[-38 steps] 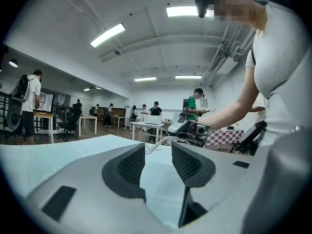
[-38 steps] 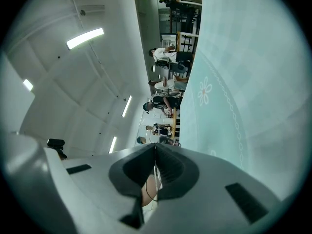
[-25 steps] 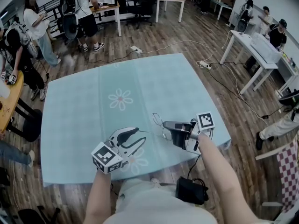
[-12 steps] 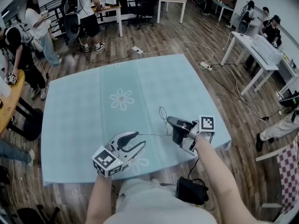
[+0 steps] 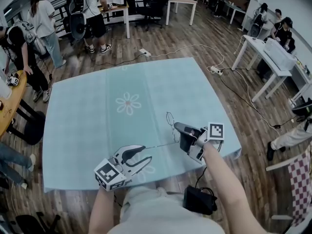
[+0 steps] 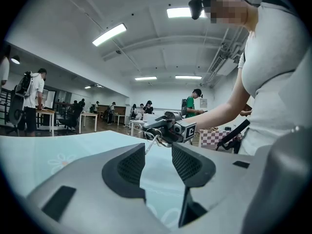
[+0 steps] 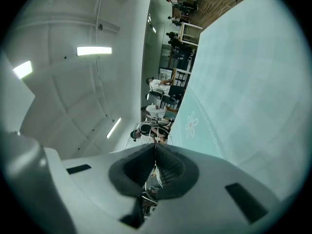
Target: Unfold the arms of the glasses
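Observation:
Thin wire glasses (image 5: 170, 118) hang above the light blue tablecloth (image 5: 97, 111), near its front right corner. My right gripper (image 5: 177, 127) is shut on their frame, and the wire runs between its closed pads (image 7: 171, 165) in the right gripper view. One slim arm (image 5: 158, 145) of the glasses stretches left toward my left gripper (image 5: 146, 152). That gripper is open near the front edge, with a clear gap between its pads (image 6: 131, 165). The glasses (image 6: 152, 141) and the right gripper (image 6: 171, 127) show beyond that gap. Whether the arm's tip touches a left finger I cannot tell.
The cloth has flower prints (image 5: 128, 103). A black bag (image 5: 200, 199) lies on the wood floor below the table's near edge. Cables (image 5: 214, 69) run across the floor at the far right. White tables (image 5: 265, 57) and several people stand around the room.
My left gripper has drawn back toward the table's near edge. The right gripper has turned a little and the glasses' lens sits higher. The slim arm now stretches out between the two grippers.

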A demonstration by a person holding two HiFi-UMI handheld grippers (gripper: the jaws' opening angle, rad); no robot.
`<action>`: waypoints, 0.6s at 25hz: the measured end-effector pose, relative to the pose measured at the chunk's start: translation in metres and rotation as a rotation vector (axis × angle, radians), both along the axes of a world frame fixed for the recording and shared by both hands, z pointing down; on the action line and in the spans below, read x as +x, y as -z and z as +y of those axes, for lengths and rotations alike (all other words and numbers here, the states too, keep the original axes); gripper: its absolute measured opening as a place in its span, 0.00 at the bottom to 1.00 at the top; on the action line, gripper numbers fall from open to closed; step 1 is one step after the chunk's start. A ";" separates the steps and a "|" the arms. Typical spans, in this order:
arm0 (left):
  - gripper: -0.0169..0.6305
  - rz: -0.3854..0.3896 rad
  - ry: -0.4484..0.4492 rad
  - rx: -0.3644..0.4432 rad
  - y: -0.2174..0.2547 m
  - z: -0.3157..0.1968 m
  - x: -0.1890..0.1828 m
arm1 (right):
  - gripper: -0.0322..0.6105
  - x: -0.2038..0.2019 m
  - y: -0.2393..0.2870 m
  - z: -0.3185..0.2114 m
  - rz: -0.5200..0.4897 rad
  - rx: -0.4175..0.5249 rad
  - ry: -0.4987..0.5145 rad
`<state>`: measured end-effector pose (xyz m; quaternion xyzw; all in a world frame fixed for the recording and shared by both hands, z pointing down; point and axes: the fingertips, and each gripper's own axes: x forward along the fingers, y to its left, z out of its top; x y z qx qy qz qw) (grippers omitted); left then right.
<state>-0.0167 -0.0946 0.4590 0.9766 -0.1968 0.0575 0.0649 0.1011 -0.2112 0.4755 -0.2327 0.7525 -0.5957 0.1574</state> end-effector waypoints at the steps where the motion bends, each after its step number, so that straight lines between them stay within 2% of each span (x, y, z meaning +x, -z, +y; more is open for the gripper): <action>1: 0.30 -0.001 -0.006 0.001 0.000 0.003 0.000 | 0.06 -0.001 0.000 0.001 -0.001 -0.001 0.003; 8: 0.30 -0.022 -0.043 0.010 -0.001 0.020 0.007 | 0.06 -0.003 0.004 0.001 -0.020 0.001 0.021; 15: 0.30 -0.015 0.075 0.062 0.003 0.004 -0.004 | 0.06 -0.009 0.014 0.006 -0.051 0.004 0.058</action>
